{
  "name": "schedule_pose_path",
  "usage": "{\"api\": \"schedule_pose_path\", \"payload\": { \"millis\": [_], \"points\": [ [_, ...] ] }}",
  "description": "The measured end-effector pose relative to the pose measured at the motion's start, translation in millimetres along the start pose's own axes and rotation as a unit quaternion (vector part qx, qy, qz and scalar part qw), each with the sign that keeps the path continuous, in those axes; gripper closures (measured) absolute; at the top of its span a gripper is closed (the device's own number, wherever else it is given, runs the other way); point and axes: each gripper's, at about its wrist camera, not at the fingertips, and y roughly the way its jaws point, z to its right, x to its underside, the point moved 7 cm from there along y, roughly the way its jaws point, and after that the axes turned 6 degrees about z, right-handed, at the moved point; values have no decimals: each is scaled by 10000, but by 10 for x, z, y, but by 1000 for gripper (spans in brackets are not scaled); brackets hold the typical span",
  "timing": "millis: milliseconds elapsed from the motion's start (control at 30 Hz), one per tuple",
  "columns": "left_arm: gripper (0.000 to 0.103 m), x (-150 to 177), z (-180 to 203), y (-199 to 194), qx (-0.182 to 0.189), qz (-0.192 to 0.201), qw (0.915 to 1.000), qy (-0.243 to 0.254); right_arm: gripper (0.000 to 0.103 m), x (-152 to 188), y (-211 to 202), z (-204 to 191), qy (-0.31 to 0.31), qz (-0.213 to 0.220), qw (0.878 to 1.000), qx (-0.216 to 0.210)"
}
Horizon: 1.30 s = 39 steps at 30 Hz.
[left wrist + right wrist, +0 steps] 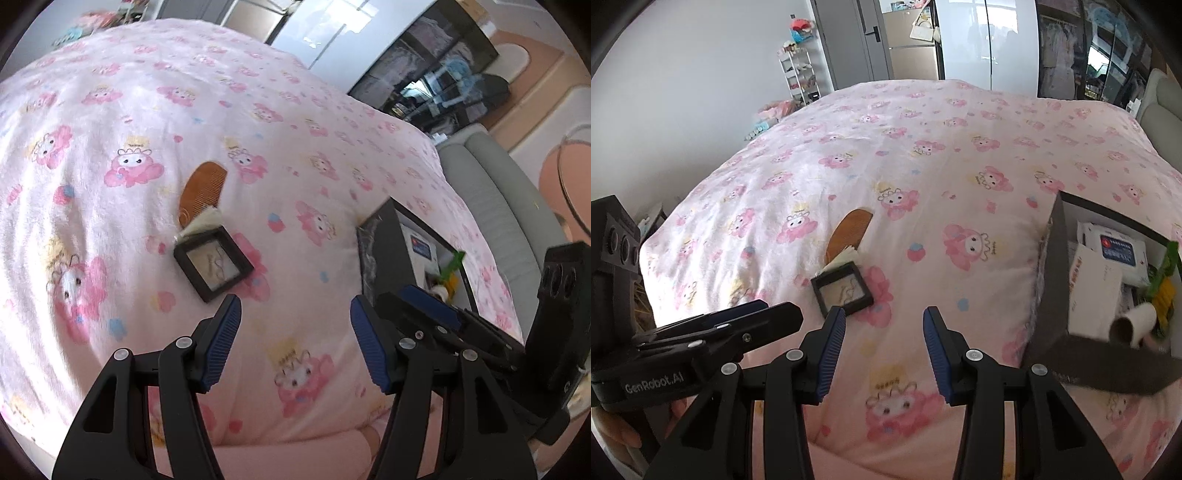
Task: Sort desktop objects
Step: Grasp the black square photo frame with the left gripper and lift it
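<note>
We hold our left gripper [295, 314] and right gripper [884, 326] spread and empty above the pink blanket [923, 155], where the black frame [842, 290] lies touching the comb [847, 232], left of the box [1049, 295].

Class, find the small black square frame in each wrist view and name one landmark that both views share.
Left wrist: the frame lies left of centre on the pink blanket, just beyond the left gripper.
Right wrist: the frame lies left of centre, beyond the right gripper.
Shared landmark: the wooden comb just behind the frame.
</note>
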Motion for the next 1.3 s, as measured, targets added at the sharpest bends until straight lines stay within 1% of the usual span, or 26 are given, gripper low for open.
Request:
{"api": "schedule_pose_path", "payload": {
  "millis": [67, 167, 333, 400, 500, 600, 700, 767, 800, 867, 933, 1000, 1033, 1067, 1133, 1233, 1300],
  "points": [
    [41, -130, -99, 100, -97, 3, 9997, -222, 63, -63, 147, 12, 75, -89, 9999, -24],
    [41, -299, -267, 232, -228, 19, 9981, -579, 63, -66, 384, -11, 141, -282, 9995, -70],
    [41, -429, -554, 465, -742, -93, 9926, -953, 63, 33, 842, -72, 11, -724, 9974, -18],
    [41, -418, -624, 532, -815, -143, 9912, -1035, 63, 64, 1014, -87, 15, -882, 9961, -63],
    [42, -321, -762, 660, -801, -306, 9881, -1276, 63, 102, 1205, -122, -51, -1016, 9948, -65],
    [43, -218, -910, 771, -868, -515, 9844, -1441, 63, 161, 1381, -143, -87, -1178, 9930, -78],
    [43, -111, -1018, 902, -905, -799, 9798, -1592, 63, 182, 1483, -133, -36, -1238, 9923, -83],
    [45, -42, -1042, 991, -882, -982, 9771, -1669, 63, 178, 1538, -118, 41, -1237, 9923, -108],
    [48, -26, -1043, 1008, -924, -1003, 9766, -1662, 63, 171, 1563, -110, 83, -1227, 9923, -121],
    [49, 4, -1045, 1039, -1009, -1043, 9756, -1647, 63, 184, 1652, -108, 126, -1242, 9919, -233],
    [64, 33, -1062, 1059, -1046, -1091, 9742, -1676, 63, 213, 1716, -127, 153, -1275, 9909, -397],
    [69, 73, -1069, 1066, -1113, -1156, 9732, -1645, 65, 260, 1748, -171, 163, -1328, 9891, -619],
    [70, 93, -1065, 1069, -1115, -1183, 9732, -1627, 70, 284, 1763, -193, 168, -1354, 9880, -729],
    [71, 104, -1033, 1069, -1037, -1204, 9740, -1613, 74, 307, 1778, -214, 172, -1380, 9867, -840],
    [71, 101, -964, 1048, -1012, -1171, 9768, -1477, 74, 294, 1675, -216, 56, -1286, 9883, -819],
    [71, 120, -770, 1088, -741, -1276, 9819, -1186, 74, 273, 1461, -181, -269, -1112, 9913, -654],
    [71, 185, -615, 1111, -512, -1439, 9828, -1033, 74, 311, 1276, -70, -372, -1130, 9913, -559]
  ]
}}
